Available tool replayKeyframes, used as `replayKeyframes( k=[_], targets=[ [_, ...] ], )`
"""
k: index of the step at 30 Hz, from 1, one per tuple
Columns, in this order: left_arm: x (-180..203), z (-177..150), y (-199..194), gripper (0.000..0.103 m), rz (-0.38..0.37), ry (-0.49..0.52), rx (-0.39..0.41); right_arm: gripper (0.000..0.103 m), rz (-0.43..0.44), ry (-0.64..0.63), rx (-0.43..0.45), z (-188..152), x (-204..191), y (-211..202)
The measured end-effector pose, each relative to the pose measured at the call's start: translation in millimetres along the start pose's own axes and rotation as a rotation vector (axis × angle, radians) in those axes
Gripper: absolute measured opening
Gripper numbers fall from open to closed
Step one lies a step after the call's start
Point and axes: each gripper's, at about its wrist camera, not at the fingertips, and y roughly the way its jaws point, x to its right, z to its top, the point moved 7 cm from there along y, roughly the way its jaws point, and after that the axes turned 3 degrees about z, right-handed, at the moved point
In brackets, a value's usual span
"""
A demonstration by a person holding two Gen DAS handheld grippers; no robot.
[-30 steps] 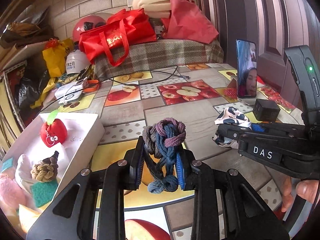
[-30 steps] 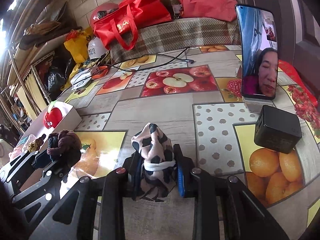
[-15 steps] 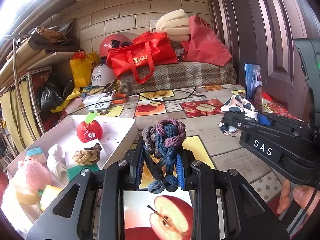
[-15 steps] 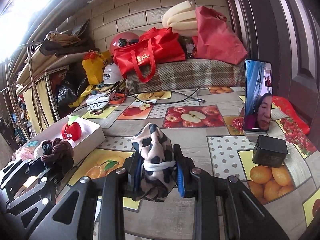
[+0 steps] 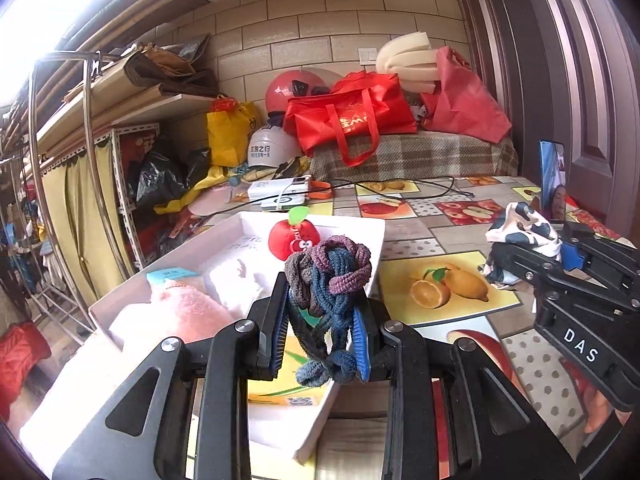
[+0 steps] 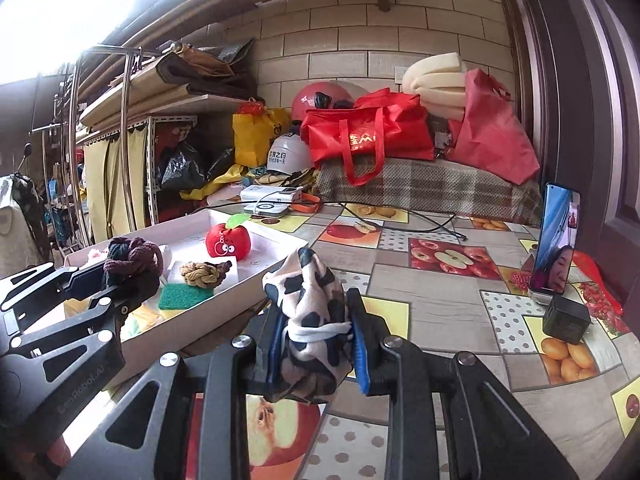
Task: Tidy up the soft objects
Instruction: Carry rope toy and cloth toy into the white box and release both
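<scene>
My left gripper (image 5: 320,340) is shut on a knot of blue, purple and brown hair ties (image 5: 328,276), held above the near part of the white box (image 5: 372,240); it also shows in the right wrist view (image 6: 132,256). My right gripper (image 6: 316,344) is shut on a black-and-white cow-print cloth (image 6: 312,308), held above the table to the right of the box; the cloth also shows in the left wrist view (image 5: 520,232). The box (image 6: 256,292) holds a red apple plush (image 6: 228,240), a tan rope knot (image 6: 200,272), a green sponge (image 6: 180,296) and a pink plush (image 5: 188,308).
A fruit-print tablecloth (image 6: 440,300) covers the table. A phone (image 6: 556,240) stands upright at the right with a black cube (image 6: 566,318) in front of it. Cables, a power bank (image 6: 272,196), helmets and red bags (image 6: 364,136) crowd the back. Shelving stands at the left.
Both grippers have risen and moved left toward the white box with their loads still held. The left gripper now hangs over the box's near part.
</scene>
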Motion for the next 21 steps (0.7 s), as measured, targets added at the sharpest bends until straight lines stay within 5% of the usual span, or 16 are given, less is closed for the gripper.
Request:
replayKeyframes(
  k=[9, 21],
  targets=[
    [-107, -6, 28, 0.027, 0.174, -0.127, -0.04, 0.027, 0.023, 0.0, -0.003, 4, -32, 16],
    [-137, 2, 69, 0.027, 0.168, -0.209, -0.06, 0.027, 0.064, -0.009, -0.037, 19, -68, 66]
  ],
)
